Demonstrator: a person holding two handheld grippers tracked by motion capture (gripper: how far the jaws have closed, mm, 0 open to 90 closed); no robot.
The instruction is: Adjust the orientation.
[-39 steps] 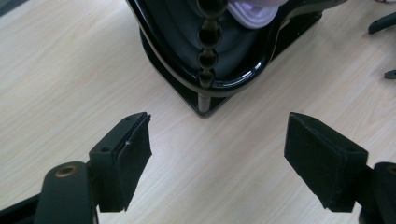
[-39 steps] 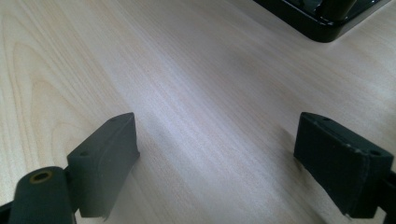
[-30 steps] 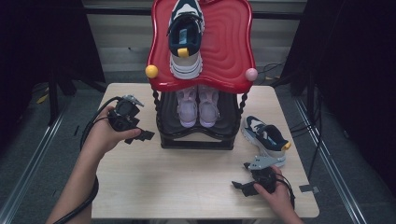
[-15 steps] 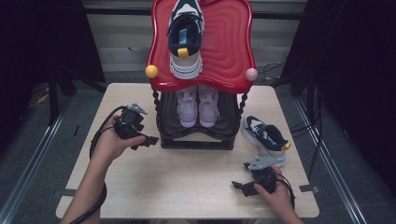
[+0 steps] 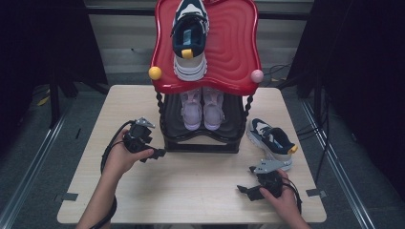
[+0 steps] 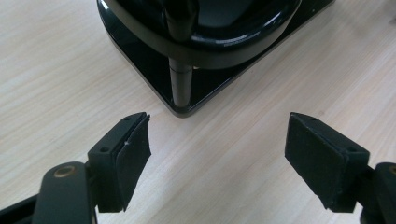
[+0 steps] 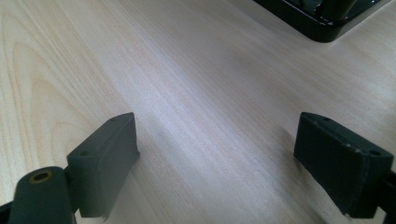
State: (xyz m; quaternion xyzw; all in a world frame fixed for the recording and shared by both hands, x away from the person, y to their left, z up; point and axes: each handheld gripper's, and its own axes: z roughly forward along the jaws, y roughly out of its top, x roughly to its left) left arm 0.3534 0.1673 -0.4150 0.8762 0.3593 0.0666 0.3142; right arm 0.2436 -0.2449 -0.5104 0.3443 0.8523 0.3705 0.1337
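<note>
Left gripper lower, by rack

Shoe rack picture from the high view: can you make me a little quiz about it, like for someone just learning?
1. True or false: the navy and white sneaker lies on the rack's red top shelf.
2. Which shoes sit on the lower shelf of the black rack? A) the pale pink pair B) brown boots C) green sandals
3. Fill in: the second navy and white sneaker stands on the wooden table, close to the ____ hand-held gripper.

Key
1. True.
2. A.
3. Right: the right hand-held gripper rests on the table just in front of that sneaker, jaws open and empty. The left hand-held gripper, also open, is by the rack's front left corner.
</note>
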